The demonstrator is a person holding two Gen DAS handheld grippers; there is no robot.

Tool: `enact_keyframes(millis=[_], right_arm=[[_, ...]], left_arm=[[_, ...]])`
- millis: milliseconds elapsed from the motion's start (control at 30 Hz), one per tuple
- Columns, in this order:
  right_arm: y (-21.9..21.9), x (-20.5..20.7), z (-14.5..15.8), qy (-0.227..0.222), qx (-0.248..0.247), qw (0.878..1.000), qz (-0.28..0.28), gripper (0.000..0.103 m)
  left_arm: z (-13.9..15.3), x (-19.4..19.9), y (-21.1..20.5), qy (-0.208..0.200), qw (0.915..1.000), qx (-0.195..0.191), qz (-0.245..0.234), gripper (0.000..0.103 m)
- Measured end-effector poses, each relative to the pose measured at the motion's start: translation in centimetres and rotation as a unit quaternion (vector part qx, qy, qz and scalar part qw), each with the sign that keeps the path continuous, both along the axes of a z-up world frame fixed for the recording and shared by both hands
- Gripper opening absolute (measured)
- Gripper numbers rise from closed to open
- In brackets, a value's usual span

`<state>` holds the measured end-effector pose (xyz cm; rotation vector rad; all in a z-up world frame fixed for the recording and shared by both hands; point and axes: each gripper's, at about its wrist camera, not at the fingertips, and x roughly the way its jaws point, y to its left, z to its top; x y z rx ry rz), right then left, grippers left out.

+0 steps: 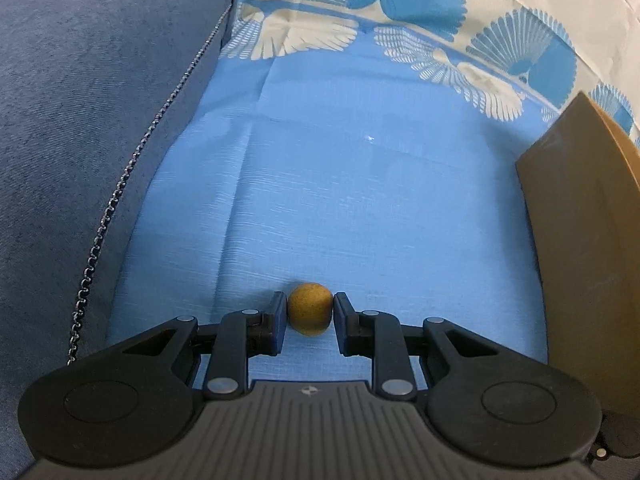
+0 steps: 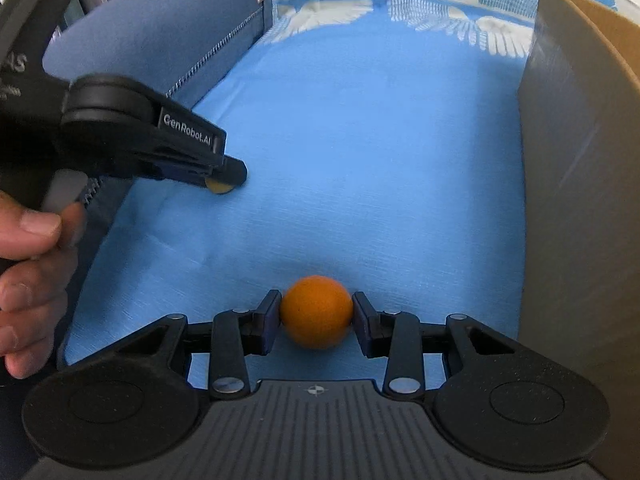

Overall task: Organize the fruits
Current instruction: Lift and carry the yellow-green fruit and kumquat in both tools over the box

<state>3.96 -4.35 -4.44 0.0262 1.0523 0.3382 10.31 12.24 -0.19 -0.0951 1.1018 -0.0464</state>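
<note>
Blue patterned cloth (image 1: pixel 360 200) is covering the surface. Left of the cardboard box (image 2: pixel 580 160), a yellow fruit (image 1: pixel 310 309) is being pinched by the left claw (image 1: pixel 310 316) and an orange fruit (image 2: pixel 316 312) by the right claw (image 2: pixel 316 316); both should be lifted gently, without squeezing.

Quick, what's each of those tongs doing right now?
Left tongs: closed on a small yellow-brown fruit.
Right tongs: closed on an orange.

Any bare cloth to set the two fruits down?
Yes: the blue cloth lies bare between the dark blue cushion and the cardboard box. Crowded only near the left hand-held gripper with its yellow-brown fruit, and the right hand-held gripper holding the orange fruit.
</note>
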Motion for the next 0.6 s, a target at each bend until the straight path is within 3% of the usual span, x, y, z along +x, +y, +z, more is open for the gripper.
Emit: enact_keyframes(millis=[367, 467, 600], right_arm=[[0.7, -1.0, 0.4, -0.028, -0.029, 0.999, 0.019, 0.039], [0.2, -1.7, 1.3, -0.045, -0.024, 0.999, 0.013, 0.039], [-1.0, -3.3, 3.6, -0.084, -0.003, 0.996, 0.000, 0.039]], left_arm=[[0.1, -0.1, -0.9, -0.006, 0.9998, 0.018, -0.006, 0.027], [1.3, -0.7, -1.1, -0.031, 0.9994, 0.017, -0.005, 0.027], [4.2, -2.7, -2.0, -0.096, 0.9951, 0.017, -0.017, 0.027]])
